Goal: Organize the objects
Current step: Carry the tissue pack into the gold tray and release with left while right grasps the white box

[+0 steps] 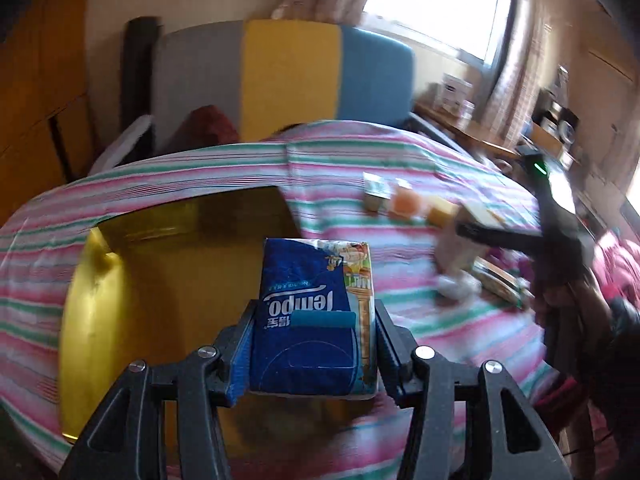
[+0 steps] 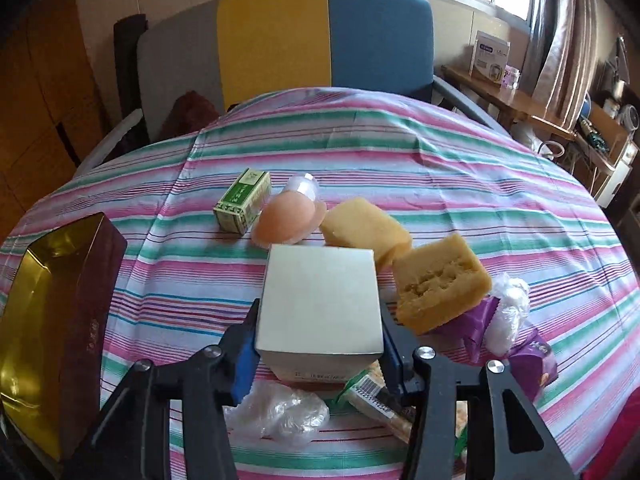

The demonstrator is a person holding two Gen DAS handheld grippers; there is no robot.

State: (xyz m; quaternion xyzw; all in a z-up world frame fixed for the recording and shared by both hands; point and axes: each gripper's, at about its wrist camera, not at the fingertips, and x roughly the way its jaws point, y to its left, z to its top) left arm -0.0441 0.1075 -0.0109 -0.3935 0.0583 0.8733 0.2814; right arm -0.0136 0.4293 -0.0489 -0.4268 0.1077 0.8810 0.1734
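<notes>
Left tongs (image 1: 314, 340) clamped on a blue tissue pack (image 1: 316, 312), held above the open gold-lined box (image 1: 120, 280) on the striped cloth (image 1: 400, 168). Right tongs (image 2: 320, 344) grip a white carton (image 2: 320, 304) by its sides, with the pads pressed to it. Just behind the carton are two yellow sponges (image 2: 440, 284), a peach silicone cup (image 2: 280, 222) and a small green box (image 2: 242, 200). Crumpled plastic (image 2: 280, 412) lies below the carton. The gold-lined box sits at far left.
</notes>
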